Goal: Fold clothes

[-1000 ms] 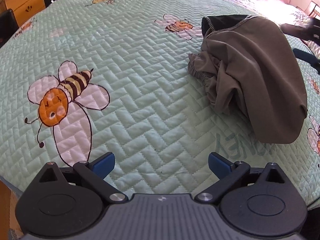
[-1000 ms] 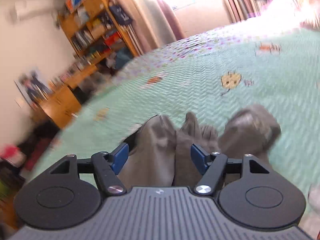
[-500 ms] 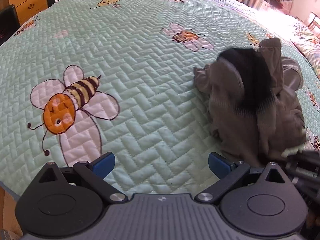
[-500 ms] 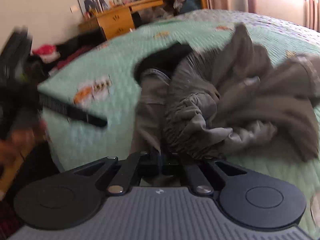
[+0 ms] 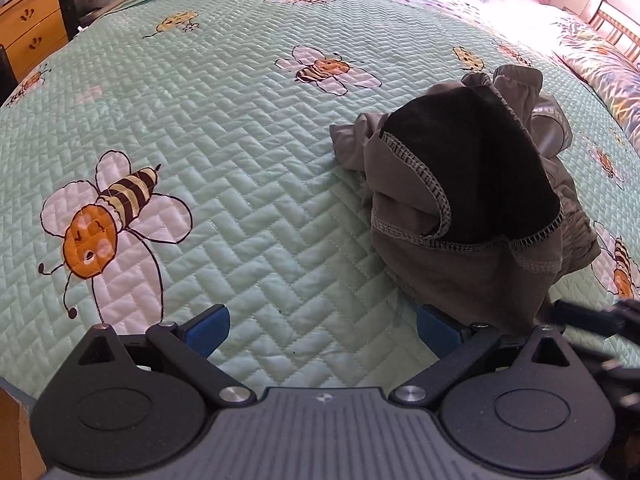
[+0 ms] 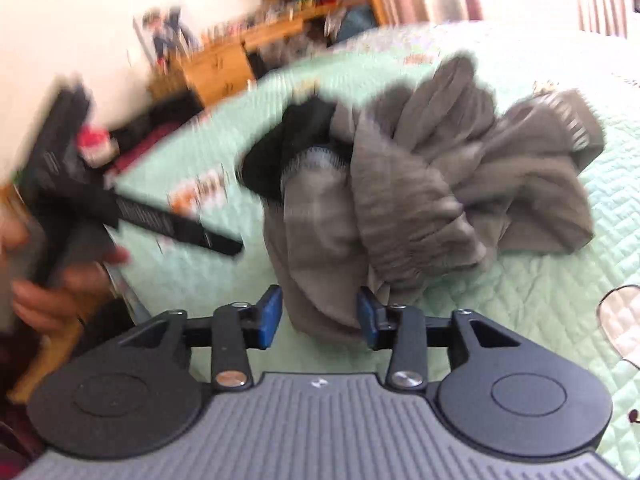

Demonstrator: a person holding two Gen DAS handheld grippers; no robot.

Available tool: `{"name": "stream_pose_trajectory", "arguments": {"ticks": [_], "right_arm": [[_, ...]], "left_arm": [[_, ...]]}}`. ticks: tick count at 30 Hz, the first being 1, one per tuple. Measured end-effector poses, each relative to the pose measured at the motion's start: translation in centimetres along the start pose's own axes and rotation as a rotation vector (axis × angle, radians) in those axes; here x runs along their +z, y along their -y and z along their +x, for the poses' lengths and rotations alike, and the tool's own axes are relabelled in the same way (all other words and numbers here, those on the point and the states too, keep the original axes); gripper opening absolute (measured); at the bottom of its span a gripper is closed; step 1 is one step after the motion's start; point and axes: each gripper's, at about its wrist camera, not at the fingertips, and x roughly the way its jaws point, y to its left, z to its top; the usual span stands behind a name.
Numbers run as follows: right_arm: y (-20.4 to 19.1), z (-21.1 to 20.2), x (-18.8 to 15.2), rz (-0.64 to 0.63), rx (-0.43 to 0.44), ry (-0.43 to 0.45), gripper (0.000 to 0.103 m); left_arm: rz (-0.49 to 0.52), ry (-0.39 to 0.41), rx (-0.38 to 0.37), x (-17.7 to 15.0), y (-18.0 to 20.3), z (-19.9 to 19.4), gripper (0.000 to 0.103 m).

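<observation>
A crumpled grey-brown garment [image 5: 472, 208] with a black lining lies bunched on the green bee quilt [image 5: 240, 140], right of centre in the left wrist view. My left gripper [image 5: 320, 330] is open and empty just above the quilt, its right finger next to the garment's near edge. In the blurred right wrist view the garment [image 6: 420, 184] hangs with its lower end between the fingers of my right gripper [image 6: 318, 316]. Those jaws stand partly apart, the right pad touching the cloth. The left gripper [image 6: 132, 208] shows at the left there, held in a hand.
A wooden dresser [image 5: 28, 36] stands beyond the quilt's far left edge. A second bed with patterned bedding [image 5: 600, 56] lies at the far right. A desk and bookshelves [image 6: 260, 40] line the wall. The quilt's near edge [image 5: 16, 384] is just below my left gripper.
The right gripper, shut on the garment half a second ago, has opened part way. The garment has dropped closer to my left gripper and its black lining now faces up.
</observation>
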Motion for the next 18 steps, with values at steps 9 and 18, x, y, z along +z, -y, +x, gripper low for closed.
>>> {"name": "stream_pose_trajectory", "arguments": {"ticks": [9, 18], "right_arm": [[-0.5, 1.0, 8.0, -0.056, -0.251, 0.166, 0.068], [0.2, 12.8, 9.9, -0.106, -0.345, -0.035, 0.011]], "left_arm": [[-0.003, -0.017, -0.015, -0.3, -0.3, 0.6, 0.100], [-0.057, -0.037, -0.005, 0.0, -2.7, 0.9, 0.101]]}}
